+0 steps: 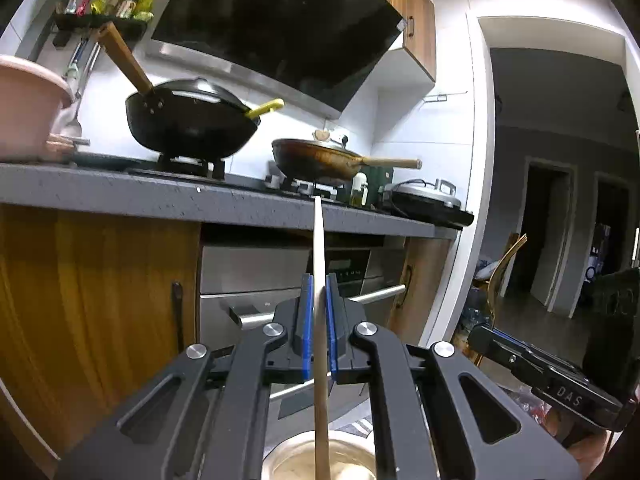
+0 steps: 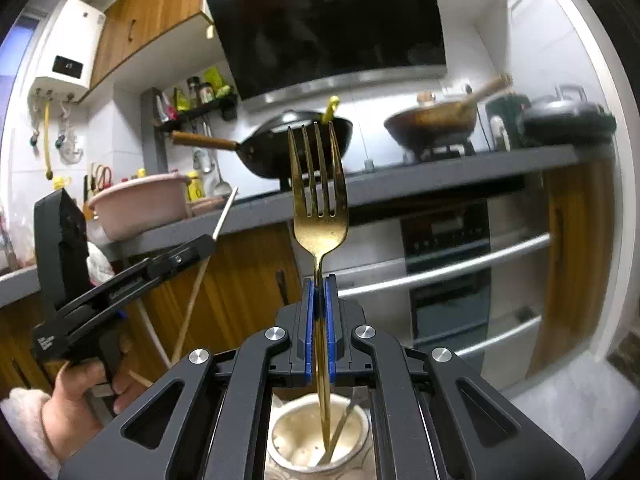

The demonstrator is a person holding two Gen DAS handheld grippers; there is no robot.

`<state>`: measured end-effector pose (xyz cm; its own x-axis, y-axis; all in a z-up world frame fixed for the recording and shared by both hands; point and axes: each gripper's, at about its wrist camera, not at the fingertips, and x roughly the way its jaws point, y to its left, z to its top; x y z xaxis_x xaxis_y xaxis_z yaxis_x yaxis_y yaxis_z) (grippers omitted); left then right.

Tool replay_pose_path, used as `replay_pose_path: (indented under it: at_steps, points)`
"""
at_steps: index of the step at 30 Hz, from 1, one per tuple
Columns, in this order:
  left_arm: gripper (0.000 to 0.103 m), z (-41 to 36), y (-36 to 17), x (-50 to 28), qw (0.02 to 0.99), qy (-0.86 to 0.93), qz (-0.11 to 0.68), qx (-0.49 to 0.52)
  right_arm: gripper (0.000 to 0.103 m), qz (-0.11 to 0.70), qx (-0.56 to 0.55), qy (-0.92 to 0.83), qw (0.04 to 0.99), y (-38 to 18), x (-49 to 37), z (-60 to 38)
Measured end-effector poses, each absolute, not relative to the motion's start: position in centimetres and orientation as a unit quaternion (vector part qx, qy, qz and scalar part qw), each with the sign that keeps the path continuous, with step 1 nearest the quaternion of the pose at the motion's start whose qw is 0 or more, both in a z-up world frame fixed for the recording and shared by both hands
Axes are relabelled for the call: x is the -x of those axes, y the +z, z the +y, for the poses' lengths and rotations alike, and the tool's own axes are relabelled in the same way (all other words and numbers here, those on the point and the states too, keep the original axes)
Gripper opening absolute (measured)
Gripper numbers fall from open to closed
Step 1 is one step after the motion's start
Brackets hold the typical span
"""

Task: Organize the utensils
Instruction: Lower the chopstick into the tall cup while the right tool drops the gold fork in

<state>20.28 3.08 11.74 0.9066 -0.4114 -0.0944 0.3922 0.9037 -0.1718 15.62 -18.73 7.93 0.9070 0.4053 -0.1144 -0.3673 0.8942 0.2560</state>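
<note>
Right gripper (image 2: 319,292) pinches one gold fork (image 2: 319,200), tines up. Its handle points straight down into the white cup (image 2: 320,436) right below, where one more utensil leans. Left gripper (image 1: 319,292) pinches one chopstick (image 1: 319,240), also standing up, over a metal bowl (image 1: 320,460). Behind them, two pans sit on the stove.
</note>
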Motion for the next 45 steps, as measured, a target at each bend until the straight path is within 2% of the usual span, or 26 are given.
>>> replay_pose_path:
  at_steps: [12, 33, 37, 41, 45]
  points:
    - [0.006, 6.2, 8.4, -16.4, 0.965, -0.219, 0.091, 0.107, 0.006, 0.143, -0.121, 0.212, 0.959, 4.1, -16.0, -18.9]
    - [0.006, 5.3, 5.7, -14.9, 0.967, -0.199, 0.145, 0.062, 0.007, 0.164, -0.107, 0.174, 0.965, 2.9, -16.1, -18.8]
    - [0.01, 5.4, 5.6, -14.9, 0.969, -0.187, 0.149, 0.056, 0.007, 0.169, -0.11, 0.169, 0.965, 2.6, -16.2, -19.0]
    - [0.023, 5.6, 5.6, -14.8, 0.97, -0.183, 0.147, 0.059, 0.01, 0.168, -0.11, 0.167, 0.965, 2.6, -16.3, -19.0]
    - [0.023, 5.7, 5.6, -14.8, 0.971, -0.18, 0.145, 0.059, 0.011, 0.17, -0.111, 0.164, 0.965, 2.4, -16.3, -19.1]
